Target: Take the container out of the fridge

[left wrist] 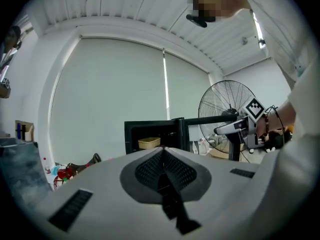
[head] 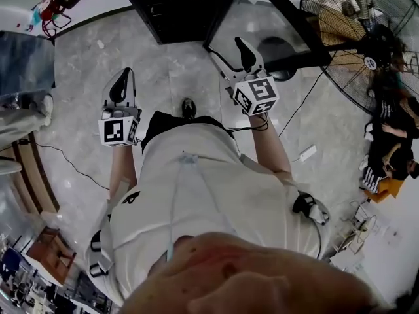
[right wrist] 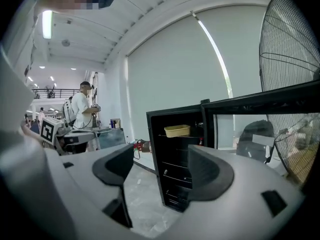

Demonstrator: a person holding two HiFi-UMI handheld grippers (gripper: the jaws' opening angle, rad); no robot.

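A black fridge (right wrist: pixel 180 154) stands open ahead of me, its glass door (right wrist: pixel 260 106) swung out to the right. A shallow yellow container (right wrist: pixel 177 130) rests on the top shelf and also shows as the container (left wrist: pixel 149 143) in the left gripper view. My right gripper (right wrist: pixel 160 154) is open and empty, well short of the fridge. My left gripper (left wrist: pixel 162 156) is shut with nothing in it. In the head view the left gripper (head: pixel 120 78) and right gripper (head: pixel 245 46) are held out over the floor, in front of the fridge (head: pixel 173 8).
A large standing fan (head: pixel 357 38) is right of the open door (head: pixel 262 25). A cable and power strip (head: pixel 306 153) lie on the marble floor. A person (head: pixel 386 156) sits at far right. Another person (right wrist: pixel 82 109) stands at a bench to the left.
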